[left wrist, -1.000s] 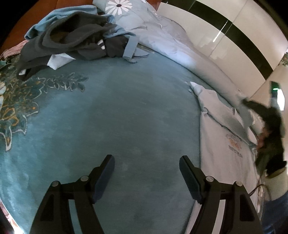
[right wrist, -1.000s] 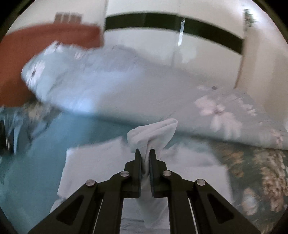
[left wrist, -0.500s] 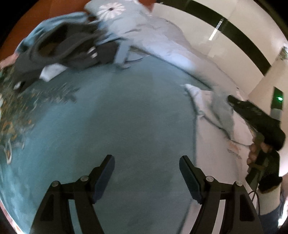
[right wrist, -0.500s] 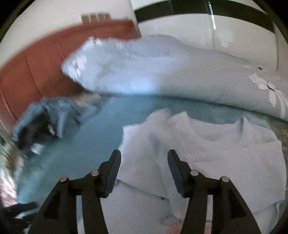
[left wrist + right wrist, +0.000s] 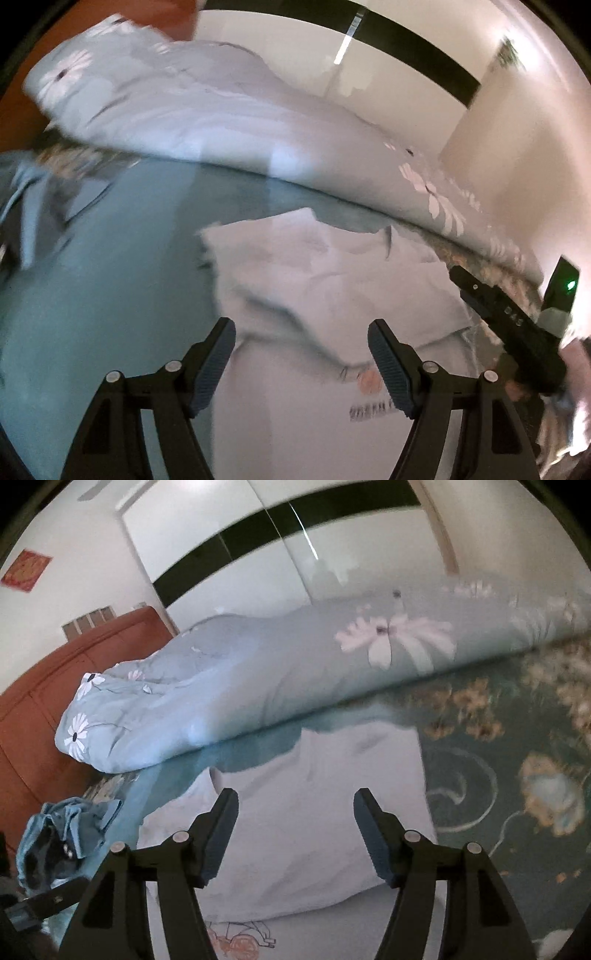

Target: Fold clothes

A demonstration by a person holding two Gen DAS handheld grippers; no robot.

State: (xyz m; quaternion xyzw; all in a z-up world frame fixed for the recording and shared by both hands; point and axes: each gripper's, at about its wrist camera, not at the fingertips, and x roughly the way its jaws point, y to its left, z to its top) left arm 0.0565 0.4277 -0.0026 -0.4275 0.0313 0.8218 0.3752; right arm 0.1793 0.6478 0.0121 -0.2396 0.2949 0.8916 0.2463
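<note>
White printed shirt (image 5: 314, 812), partly folded, flat on the teal bedspread (image 5: 110, 295).

You have a teal bedspread (image 5: 480, 794) with a beige floral pattern spread over the bed. A rolled pale blue duvet (image 5: 258, 686) printed with white daisies lies along its far edge. Behind it you see a reddish-brown headboard (image 5: 37, 716) on the left and a glossy white wardrobe (image 5: 351, 554) crossed by a black band. A red paper square (image 5: 25, 570) hangs on the wall.
</note>
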